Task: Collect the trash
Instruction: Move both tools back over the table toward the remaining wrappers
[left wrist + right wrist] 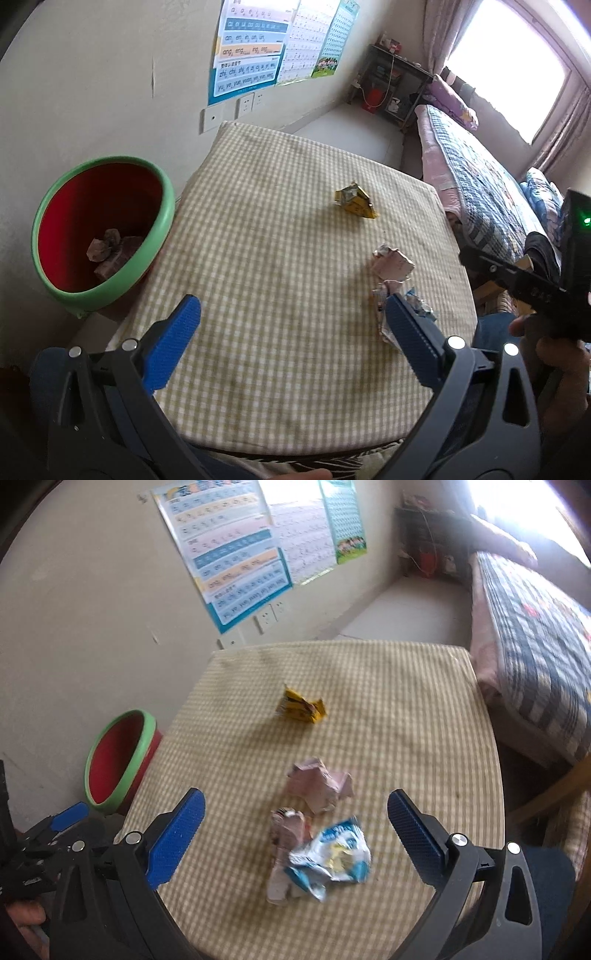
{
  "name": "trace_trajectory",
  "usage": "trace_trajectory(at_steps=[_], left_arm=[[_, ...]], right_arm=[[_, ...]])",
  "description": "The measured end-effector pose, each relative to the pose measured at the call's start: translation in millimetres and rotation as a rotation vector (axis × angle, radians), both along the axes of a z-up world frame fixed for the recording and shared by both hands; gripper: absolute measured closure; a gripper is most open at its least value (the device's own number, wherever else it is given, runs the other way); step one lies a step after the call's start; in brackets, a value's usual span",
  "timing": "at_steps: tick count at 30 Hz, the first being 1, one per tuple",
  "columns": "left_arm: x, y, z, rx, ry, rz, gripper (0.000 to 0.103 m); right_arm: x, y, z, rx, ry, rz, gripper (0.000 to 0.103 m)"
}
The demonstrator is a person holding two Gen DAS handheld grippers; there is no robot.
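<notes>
Right wrist view places your working surface first: the checked tablecloth [406,720] covers the whole table, and every remaining piece of trash lies on it. The red bin with the green rim [118,757] stands off the table's left edge, against the wall; in the left wrist view it [99,229] already holds some crumpled scraps.

Your right gripper [295,808] has its blue fingers spread wide and holds nothing. Three pieces lie in a loose cluster directly ahead, between the two fingers' lines of travel. The crumpled pink paper [319,788] is the farthest of the three. A smaller pink-and-white scrap [288,825] lies just beside it on the near side. The blue-and-white wrapper [332,860] is nearest and touches or overlaps that scrap; which of the two is on top cannot be told. The wrapper's long axis runs roughly across the gap, from finger to finger, so a straight closing would meet its ends.

Your left gripper [291,314] is also spread wide and empty. From it, the same cluster lies off to the right, partly hidden behind the right-hand finger, with the pink paper [393,264] just beyond that fingertip.

The yellow wrapper [301,709] lies alone, well apart from the cluster and farther from both grippers.

Judgement: the right gripper is nearer and better centred on the cluster. Take the blue-and-white wrapper with it, and expect the touching scrap to come along or shift.
</notes>
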State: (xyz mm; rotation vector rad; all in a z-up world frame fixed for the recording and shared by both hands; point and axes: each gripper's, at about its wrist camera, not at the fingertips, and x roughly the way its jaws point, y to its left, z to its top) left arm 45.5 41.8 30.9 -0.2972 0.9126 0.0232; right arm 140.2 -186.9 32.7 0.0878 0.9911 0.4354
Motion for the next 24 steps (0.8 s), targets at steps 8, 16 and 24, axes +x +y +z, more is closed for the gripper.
trace_trajectory(at_steps=[8,16,24], left_arm=[[4.9,-3.6,15.7,0.043,-0.023,0.039,0.005],[11.0,1.3,42.5,0.048,-0.031,0.027,0.005],[32.8,2.5,65.6,0.049,-0.009,0.005,0.005]], right_arm=[[-0.3,-13.1,-5.8,-0.009,0.022,-0.008,0.007],[7.7,-31.6,-7.4,0.0,0.032,-0.041,0.007],[15.1,-31.9,-4.6,-0.036,0.035,-0.058,0.007]])
